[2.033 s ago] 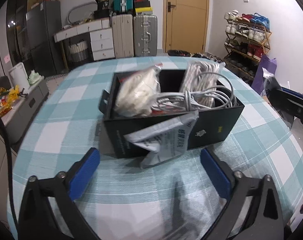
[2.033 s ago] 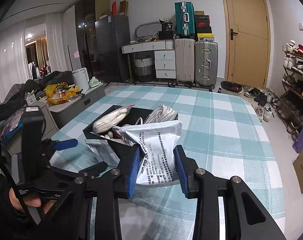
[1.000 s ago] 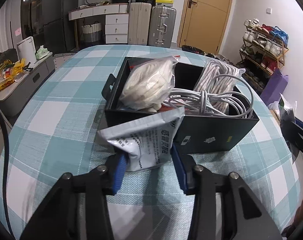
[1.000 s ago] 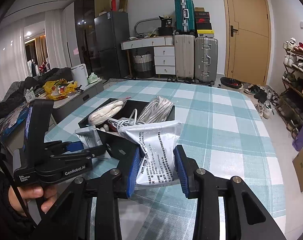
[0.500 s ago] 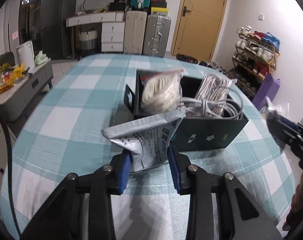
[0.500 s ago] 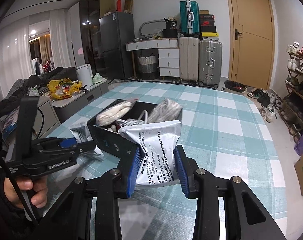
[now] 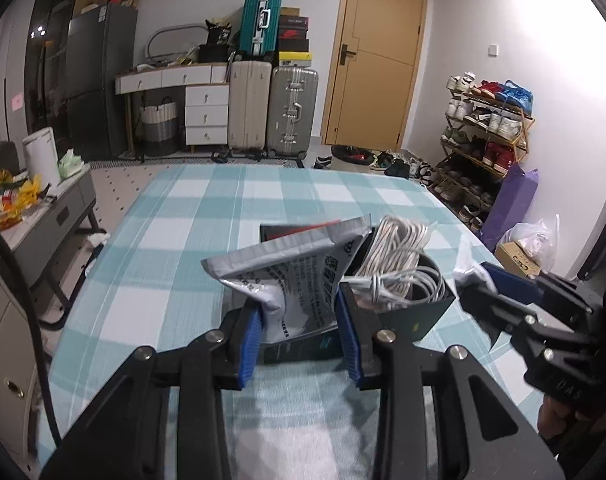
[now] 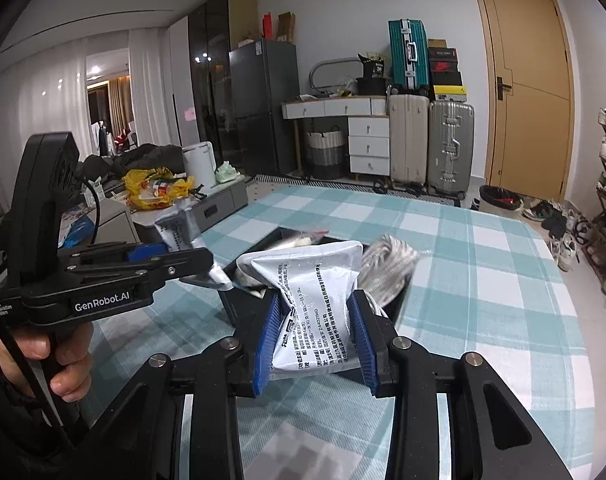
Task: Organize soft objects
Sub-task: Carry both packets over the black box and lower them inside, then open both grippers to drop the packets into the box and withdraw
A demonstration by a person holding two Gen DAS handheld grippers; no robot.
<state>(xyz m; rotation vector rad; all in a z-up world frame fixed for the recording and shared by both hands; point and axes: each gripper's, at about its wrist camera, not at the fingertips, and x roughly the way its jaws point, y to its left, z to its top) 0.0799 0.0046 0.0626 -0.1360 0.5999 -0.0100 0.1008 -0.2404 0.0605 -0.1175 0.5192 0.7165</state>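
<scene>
My left gripper (image 7: pixel 299 328) is shut on a silver foil pouch (image 7: pixel 291 268) and holds it up in front of a black box (image 7: pixel 403 320) on the checked table. The box holds coiled white cable (image 7: pixel 399 264) and a white bagged item, hidden in the left wrist view. My right gripper (image 8: pixel 315 336) is shut on a second silver pouch (image 8: pixel 315 300), raised just in front of the box (image 8: pixel 247 312). The left gripper (image 8: pixel 159 260) with its pouch (image 8: pixel 179 228) shows at the left in the right wrist view; the right gripper (image 7: pixel 487 284) shows at the right in the left wrist view.
The teal-and-white checked table (image 7: pixel 207 216) extends far beyond the box. A low grey cabinet (image 7: pixel 55 208) stands left of the table. Suitcases (image 7: pixel 291 112), drawers and a door are at the back. A shoe rack (image 7: pixel 487 128) lines the right wall.
My left gripper closed on the pouch that leaned against the box and lifted it off the table. My right gripper kept its pouch and moved closer to the box.
</scene>
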